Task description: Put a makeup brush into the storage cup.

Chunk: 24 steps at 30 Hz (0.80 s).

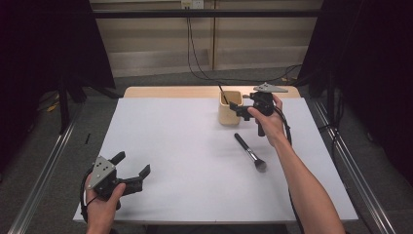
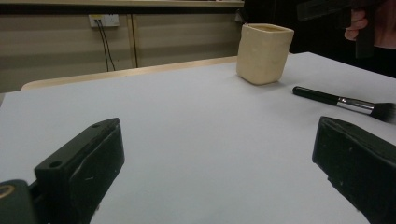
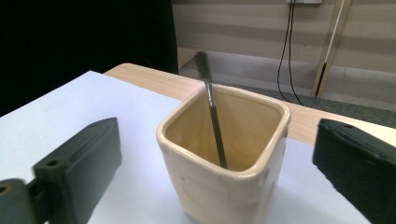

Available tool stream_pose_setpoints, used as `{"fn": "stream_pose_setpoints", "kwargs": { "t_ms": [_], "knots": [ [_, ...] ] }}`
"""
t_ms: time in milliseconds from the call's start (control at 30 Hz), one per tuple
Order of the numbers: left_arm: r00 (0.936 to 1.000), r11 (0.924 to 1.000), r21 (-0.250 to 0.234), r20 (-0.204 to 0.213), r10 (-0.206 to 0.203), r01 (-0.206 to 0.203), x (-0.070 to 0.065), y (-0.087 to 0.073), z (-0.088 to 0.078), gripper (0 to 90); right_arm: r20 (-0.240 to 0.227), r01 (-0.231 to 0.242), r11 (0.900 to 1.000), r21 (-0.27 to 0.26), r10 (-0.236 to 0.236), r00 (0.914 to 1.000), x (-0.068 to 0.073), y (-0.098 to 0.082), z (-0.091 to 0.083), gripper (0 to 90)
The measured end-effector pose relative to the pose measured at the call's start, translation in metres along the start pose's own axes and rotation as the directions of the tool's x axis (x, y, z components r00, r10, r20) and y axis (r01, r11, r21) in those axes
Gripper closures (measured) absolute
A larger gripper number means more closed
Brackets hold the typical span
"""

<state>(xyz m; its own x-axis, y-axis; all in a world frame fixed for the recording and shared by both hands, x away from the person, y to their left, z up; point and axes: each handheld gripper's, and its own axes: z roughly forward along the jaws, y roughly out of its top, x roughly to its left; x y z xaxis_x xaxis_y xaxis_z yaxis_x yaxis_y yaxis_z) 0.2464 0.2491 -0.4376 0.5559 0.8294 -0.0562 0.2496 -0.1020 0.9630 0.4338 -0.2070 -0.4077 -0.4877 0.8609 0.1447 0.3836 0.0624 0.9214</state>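
cup (image 3: 224, 154), cream and square, stands near the table's (image 1: 160, 146) far edge, a thin spoolie brush (image 3: 212, 116) leaning inside it. right gripper (image 1: 242, 108) hovers just beside it, jaws wide, holding nothing; left gripper (image 1: 130, 171), likewise open and empty, sits at the near left corner. a careless withdrawal could clip the rim and tip the cup; the makeup brush (image 1: 250, 152) lies close by.

Lab, black curtains (image 1: 44, 44), rail frame (image 1: 39, 170)

We see a white table (image 1: 185, 161) filling the frame's middle, black cables (image 1: 195, 53) hanging from a wall socket (image 1: 192, 4) at top centre, and metal rails (image 1: 44, 165) along both lower edges.
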Motion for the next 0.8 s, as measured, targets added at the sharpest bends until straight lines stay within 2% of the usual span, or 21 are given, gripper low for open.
{"fn": "stream_pose_setpoints", "kwargs": {
  "t_ms": [133, 333, 600, 800],
  "knots": [
    [1.0000, 1.0000, 0.002, -0.003, 0.000, 0.000, 0.000, 0.000, 0.000, 2.3, -0.007, -0.002, 1.000, -0.020, 0.002, 1.0000, 0.000, -0.002, -0.007, 0.0],
    [1.0000, 1.0000, -0.001, 0.003, -0.004, 0.004, 0.000, 0.001, 0.001, 2.3, 0.000, -0.008, 1.000, -0.025, 0.008, 1.0000, 0.000, -0.008, -0.016, 0.3],
    [1.0000, 1.0000, -0.002, 0.007, -0.003, 0.003, 0.000, 0.001, 0.002, 2.3, -0.015, -0.022, 0.999, -0.036, 0.022, 0.9996, 0.003, -0.019, -0.031, 0.3],
    [1.0000, 1.0000, -0.003, -0.001, 0.000, 0.000, -0.001, 0.001, -0.002, 2.3, -0.033, -0.016, 0.999, -0.047, 0.014, 0.9994, 0.006, -0.028, -0.049, 0.5]
  ]
}}
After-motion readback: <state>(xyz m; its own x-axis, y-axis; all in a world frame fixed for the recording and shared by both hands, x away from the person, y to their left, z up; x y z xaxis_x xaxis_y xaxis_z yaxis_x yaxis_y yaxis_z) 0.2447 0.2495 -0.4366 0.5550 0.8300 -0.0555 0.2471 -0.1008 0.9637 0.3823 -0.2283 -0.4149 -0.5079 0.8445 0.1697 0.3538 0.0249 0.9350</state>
